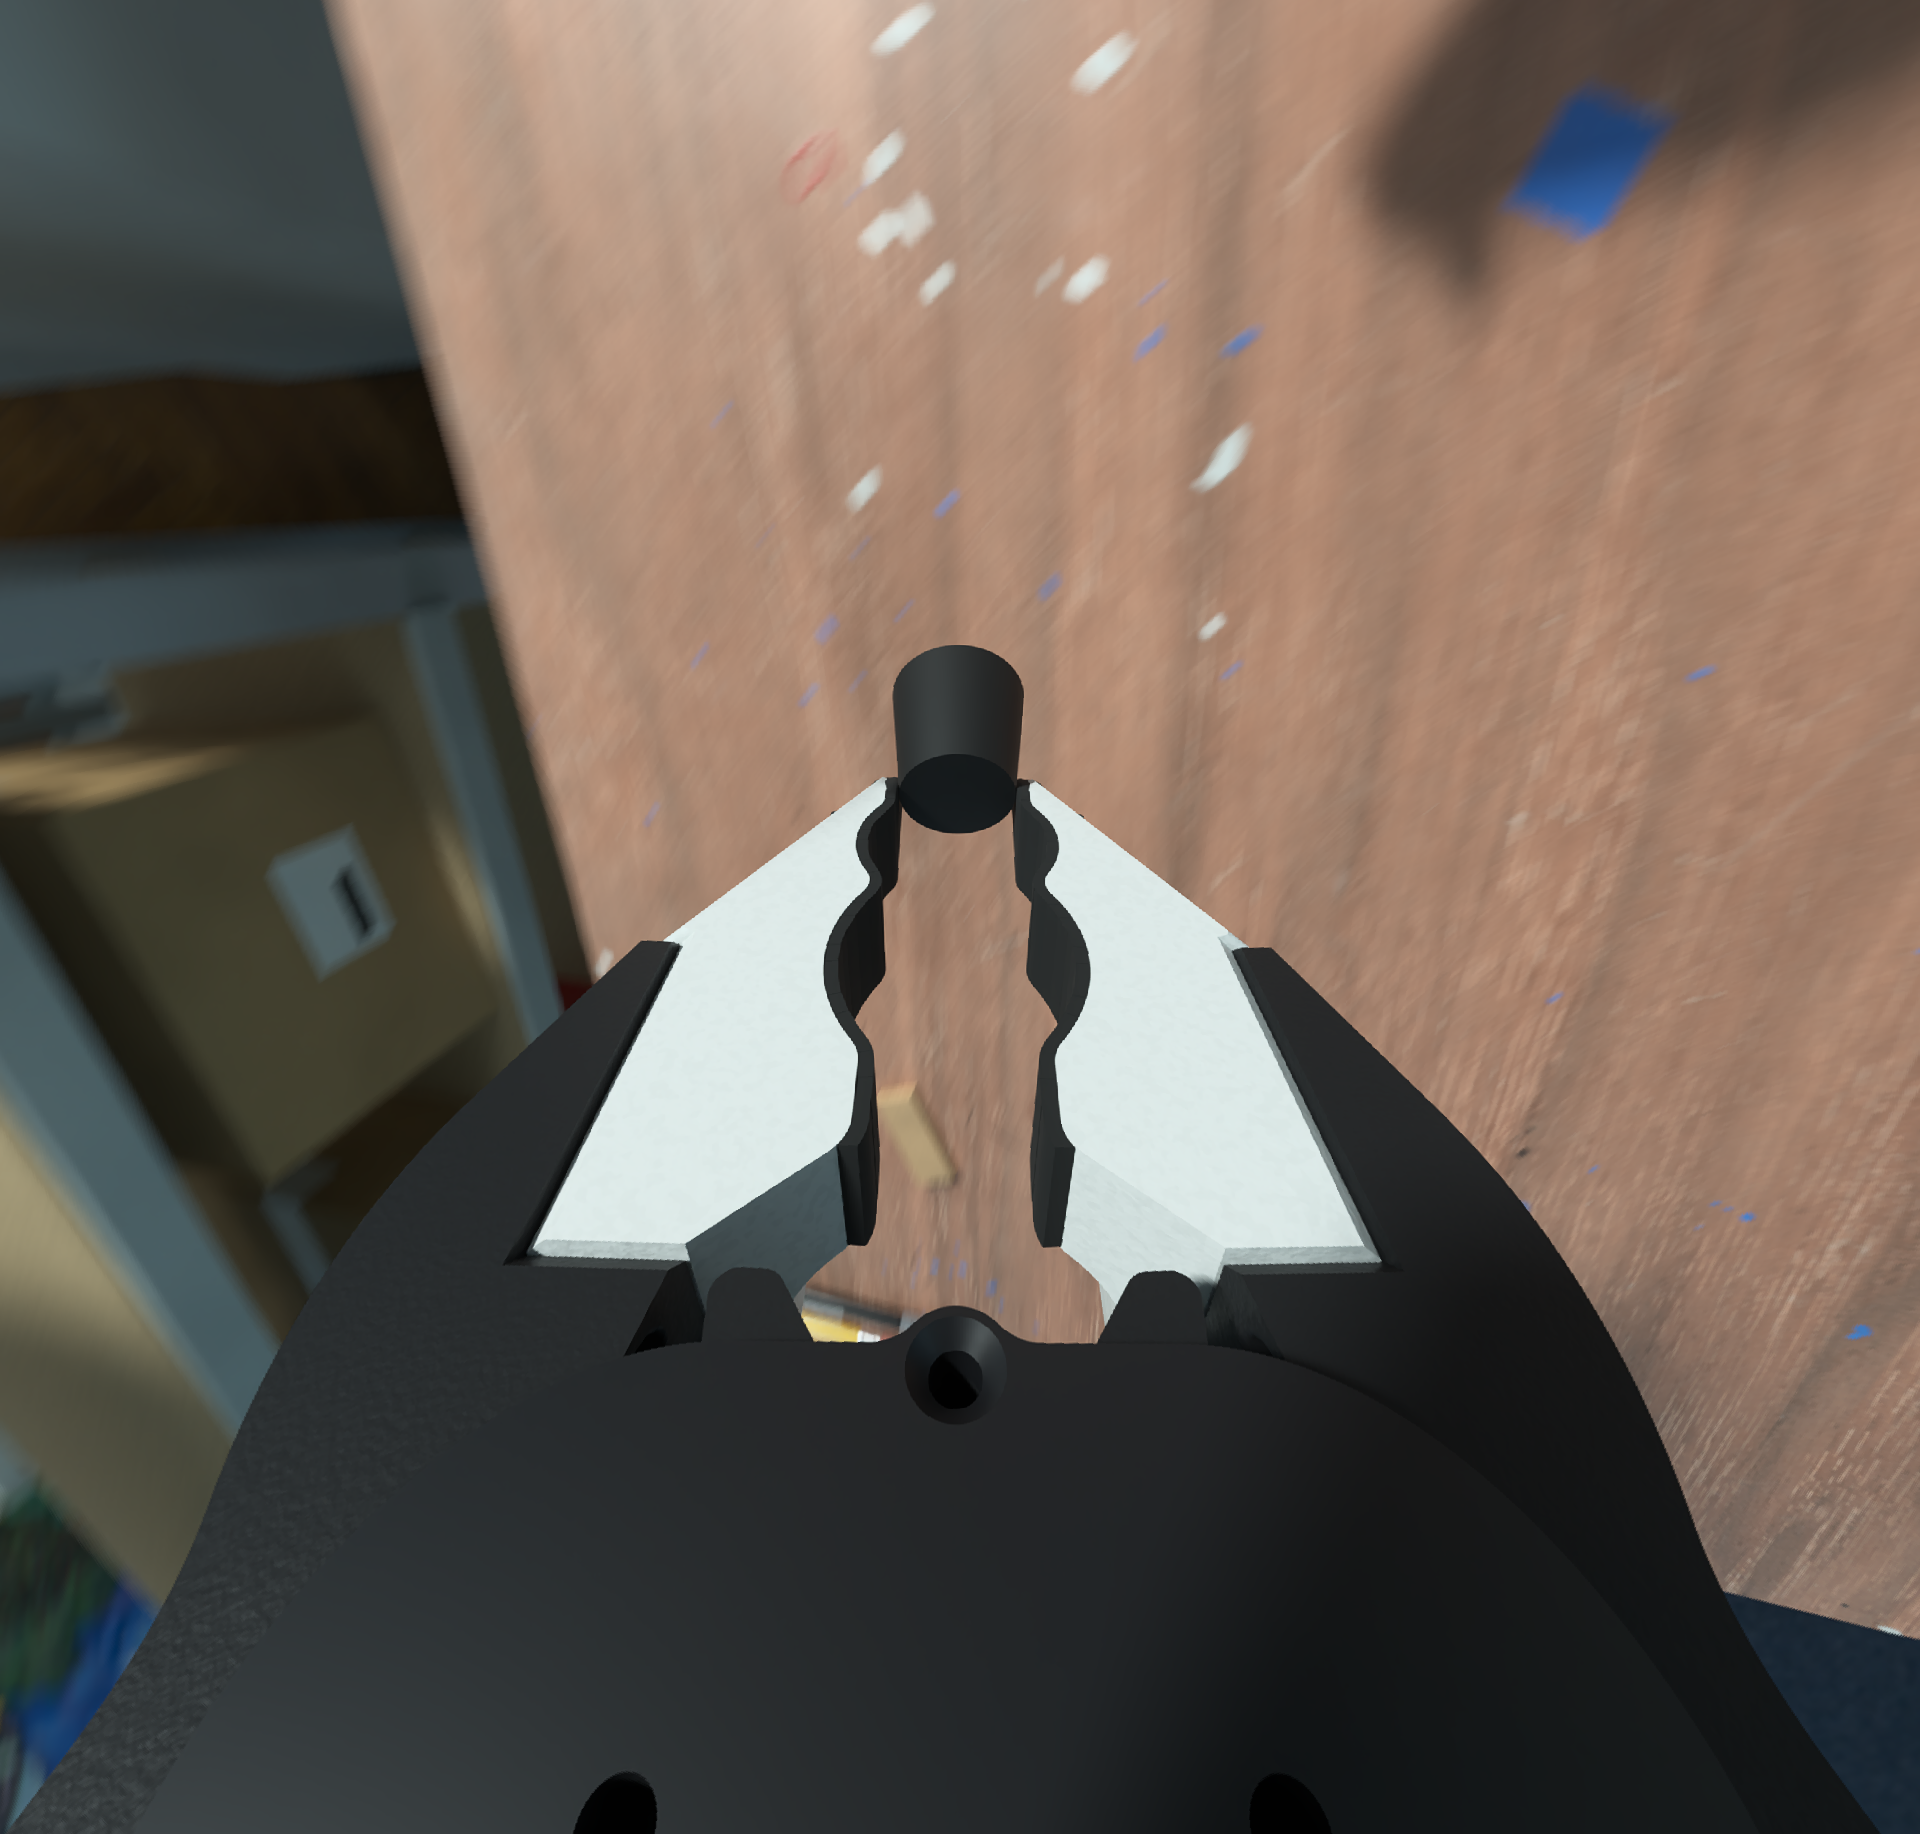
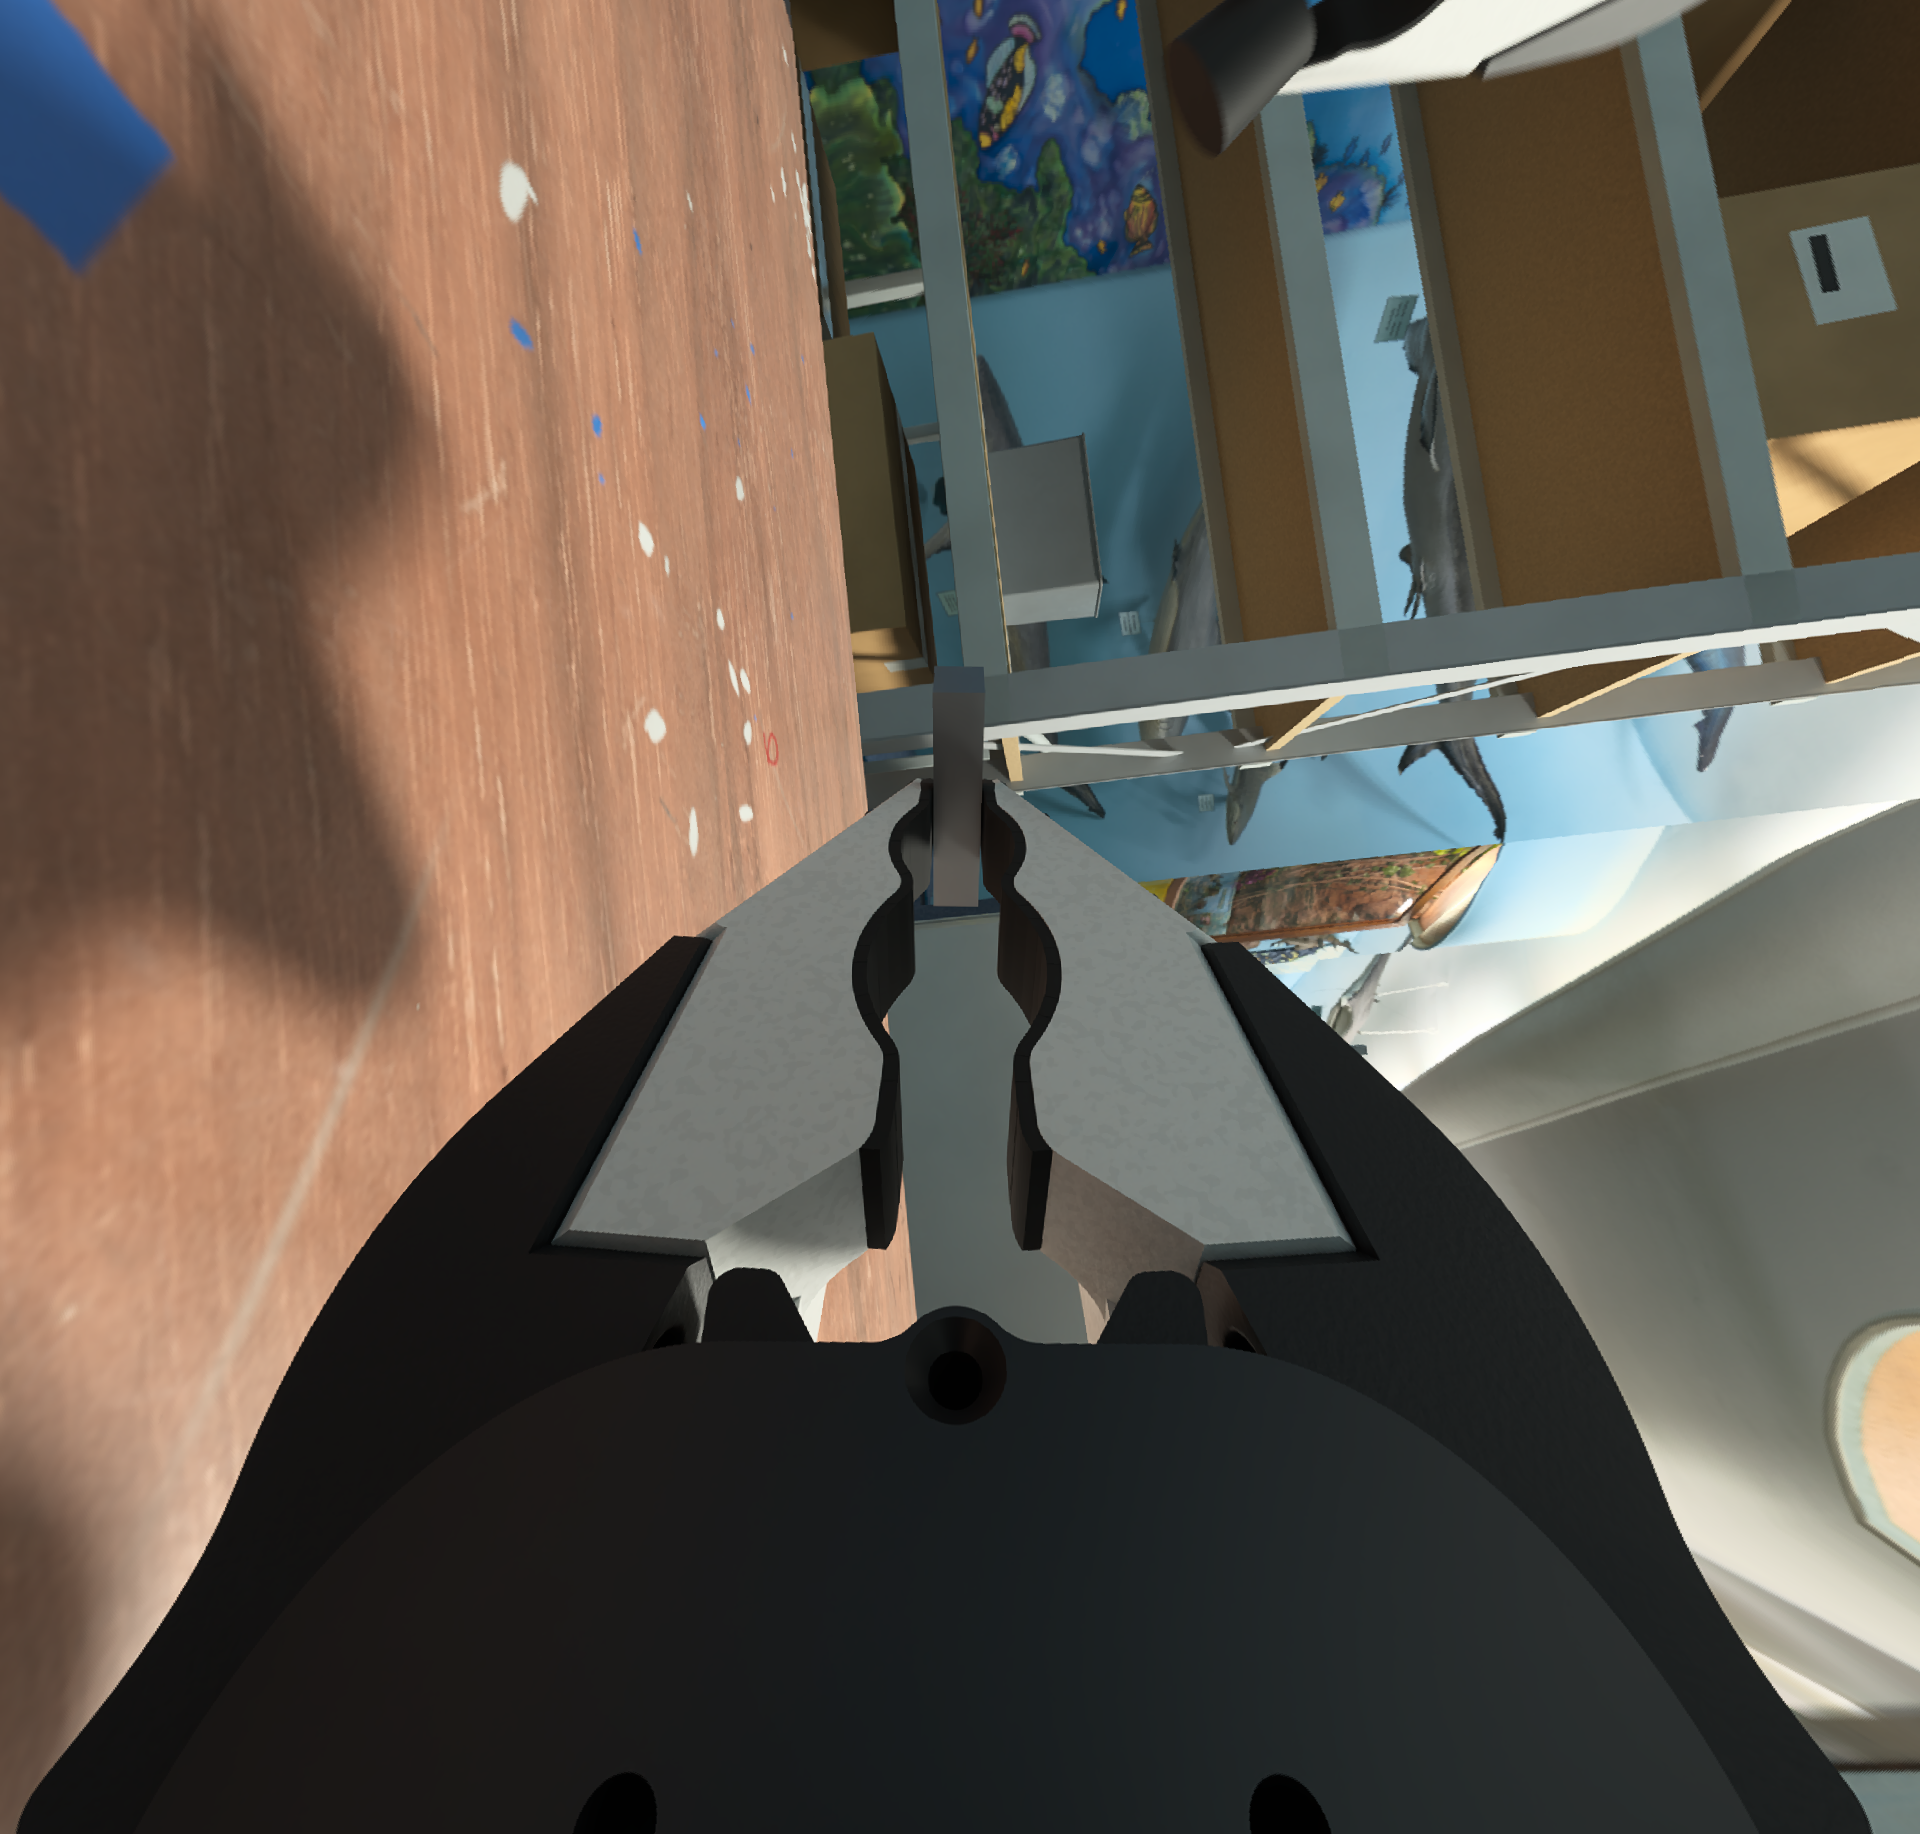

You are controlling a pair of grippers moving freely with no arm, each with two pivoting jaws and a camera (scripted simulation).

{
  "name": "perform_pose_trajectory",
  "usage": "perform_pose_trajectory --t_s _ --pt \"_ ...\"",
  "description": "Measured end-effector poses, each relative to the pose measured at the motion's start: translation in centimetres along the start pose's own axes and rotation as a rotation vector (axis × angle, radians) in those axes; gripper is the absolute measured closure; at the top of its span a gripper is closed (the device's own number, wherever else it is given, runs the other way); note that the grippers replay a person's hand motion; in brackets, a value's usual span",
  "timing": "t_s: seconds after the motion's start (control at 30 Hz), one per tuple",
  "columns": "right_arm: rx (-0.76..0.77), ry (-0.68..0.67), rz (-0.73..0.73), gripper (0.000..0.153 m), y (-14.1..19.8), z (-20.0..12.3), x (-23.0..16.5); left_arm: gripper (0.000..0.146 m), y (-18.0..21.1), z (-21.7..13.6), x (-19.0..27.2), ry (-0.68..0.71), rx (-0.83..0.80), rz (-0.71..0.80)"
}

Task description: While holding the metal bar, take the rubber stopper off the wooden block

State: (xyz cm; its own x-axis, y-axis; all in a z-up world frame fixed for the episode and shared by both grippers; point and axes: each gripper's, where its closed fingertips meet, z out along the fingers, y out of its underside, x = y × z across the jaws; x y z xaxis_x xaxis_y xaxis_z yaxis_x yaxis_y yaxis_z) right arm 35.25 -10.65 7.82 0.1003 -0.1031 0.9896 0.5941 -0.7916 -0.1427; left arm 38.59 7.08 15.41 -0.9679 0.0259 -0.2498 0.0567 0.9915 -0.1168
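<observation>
In the left wrist view my left gripper is shut on a black rubber stopper, pinched at the fingertips and held above the wooden table. A small pale wooden block lies on the table far below, seen between the fingers. In the right wrist view my right gripper is shut on a grey metal bar that stands out past the fingertips. The left gripper with the stopper also shows at the top right of the right wrist view.
A blue patch lies on the table, also in the right wrist view. The table edge runs down the middle of the right wrist view, with shelving and cardboard boxes beyond. A box with a label sits beside the table.
</observation>
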Motion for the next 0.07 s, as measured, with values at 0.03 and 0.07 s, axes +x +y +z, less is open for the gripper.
perform_pose_trajectory --t_s 0.03,0.07 --pt "-0.005 0.001 -0.008 0.145 0.2 -0.2 0.0 0.125 -1.8 1.2 1.5 0.050 0.020 0.041" --pt "-0.009 0.001 -0.018 0.145 0.3 -0.4 0.0 0.125 -3.0 2.3 2.7 0.096 0.028 0.077"
